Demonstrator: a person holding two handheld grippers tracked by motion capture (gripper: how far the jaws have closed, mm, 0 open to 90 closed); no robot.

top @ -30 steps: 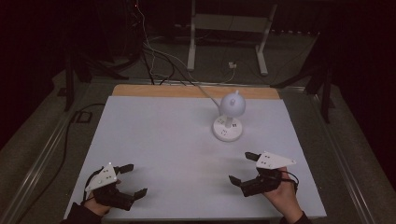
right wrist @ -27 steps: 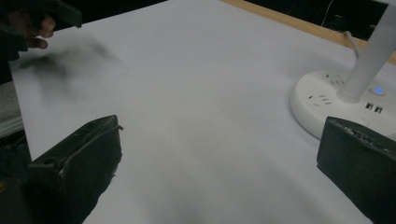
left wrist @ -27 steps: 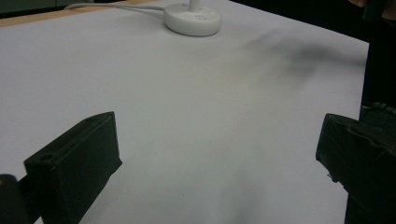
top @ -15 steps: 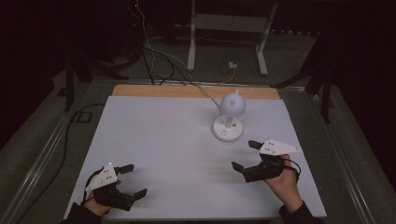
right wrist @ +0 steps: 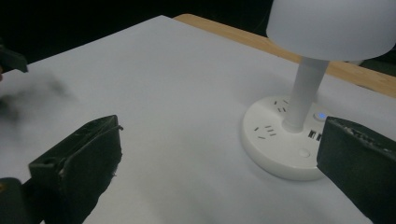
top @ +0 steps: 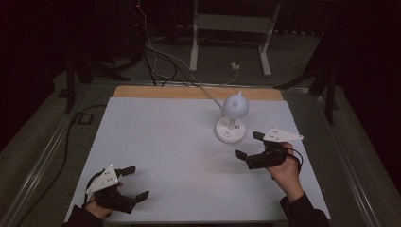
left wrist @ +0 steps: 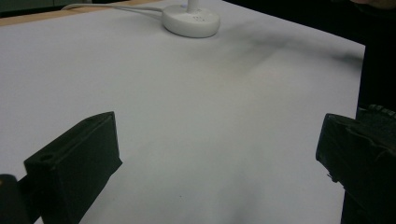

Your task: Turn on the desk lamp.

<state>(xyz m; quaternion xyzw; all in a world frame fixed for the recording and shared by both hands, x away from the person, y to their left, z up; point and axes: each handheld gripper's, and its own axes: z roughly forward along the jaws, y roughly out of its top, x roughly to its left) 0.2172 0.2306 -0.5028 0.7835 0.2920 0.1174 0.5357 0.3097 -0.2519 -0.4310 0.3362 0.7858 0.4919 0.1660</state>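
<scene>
On the white tabletop [top: 165, 142], toward its far right, stands the small white desk lamp with a round socket base [top: 230, 130]. Your right gripper [top: 251, 147], jaws wide apart, hovers just beside that base; aim carefully for the button. Left gripper [top: 135, 182] rests open, well apart.

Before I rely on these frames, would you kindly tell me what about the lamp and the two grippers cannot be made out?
- Lamp: in the right gripper view the top edge cuts off its shade, and the right gripper's jaw covers part of the base.
- Lamp cable: in the high view its far end is lost in the dark floor clutter.
- Left gripper: in the left gripper view the frame edges crop both jaws.
- Right gripper: its jaw pads are too small in the high view.
</scene>
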